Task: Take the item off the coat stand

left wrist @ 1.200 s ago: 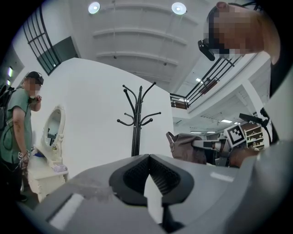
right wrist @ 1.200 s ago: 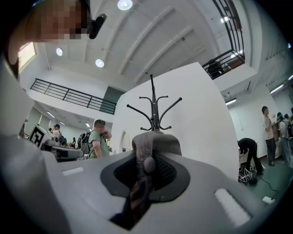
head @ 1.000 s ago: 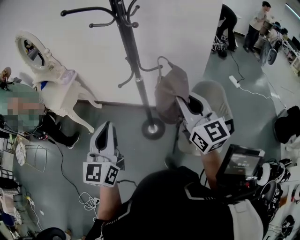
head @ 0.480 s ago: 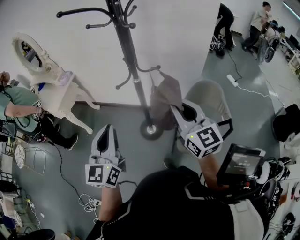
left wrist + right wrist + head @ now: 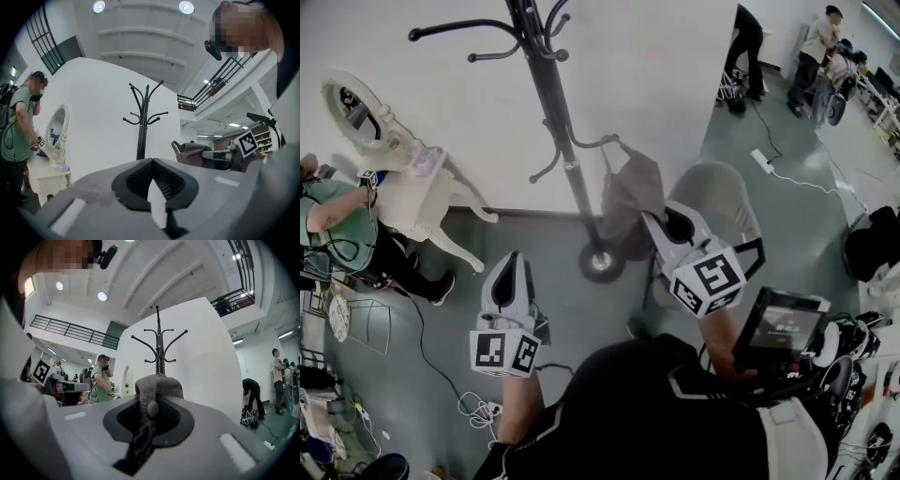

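grey bag (image 5: pixel 630 195) | clamped in right gripper (image 5: pixel 655 223) | contents unseen

You see a black coat stand (image 5: pixel 549 94), a taupe-grey bag (image 5: pixel 628 192), and your pale grey left gripper (image 5: pixel 517 257) and right gripper (image 5: pixel 653 220), each with black-and-white square markers.

Coat stand (image 5: pixel 565 155) ahead, dressing table (image 5: pixel 417 192) left, open floor (image 5: pixel 530 248) between.
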A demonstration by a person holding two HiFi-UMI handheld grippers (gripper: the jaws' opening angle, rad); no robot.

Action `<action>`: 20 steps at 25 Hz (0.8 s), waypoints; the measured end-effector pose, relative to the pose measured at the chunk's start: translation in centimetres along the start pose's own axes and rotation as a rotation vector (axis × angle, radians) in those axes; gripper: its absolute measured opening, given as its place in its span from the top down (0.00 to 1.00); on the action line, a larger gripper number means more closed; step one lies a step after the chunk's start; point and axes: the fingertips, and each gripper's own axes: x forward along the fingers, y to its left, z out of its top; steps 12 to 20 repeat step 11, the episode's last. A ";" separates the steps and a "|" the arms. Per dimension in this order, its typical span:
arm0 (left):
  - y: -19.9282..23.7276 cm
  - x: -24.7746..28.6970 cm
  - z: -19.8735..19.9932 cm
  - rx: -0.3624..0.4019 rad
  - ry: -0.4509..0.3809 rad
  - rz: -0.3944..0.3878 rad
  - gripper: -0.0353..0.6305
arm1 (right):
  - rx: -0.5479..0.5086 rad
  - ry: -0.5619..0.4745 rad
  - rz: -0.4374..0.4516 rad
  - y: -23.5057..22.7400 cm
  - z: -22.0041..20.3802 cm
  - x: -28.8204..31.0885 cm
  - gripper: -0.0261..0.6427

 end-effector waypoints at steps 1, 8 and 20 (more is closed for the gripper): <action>0.0 0.0 0.0 0.001 0.000 -0.002 0.96 | -0.001 -0.001 0.000 0.0 0.0 0.0 0.89; -0.2 0.3 0.1 0.003 0.005 -0.008 0.96 | 0.000 0.006 -0.012 -0.4 0.2 0.0 0.89; -0.2 0.2 0.0 0.003 0.003 -0.011 0.96 | -0.002 0.008 -0.013 -0.3 0.1 0.0 0.89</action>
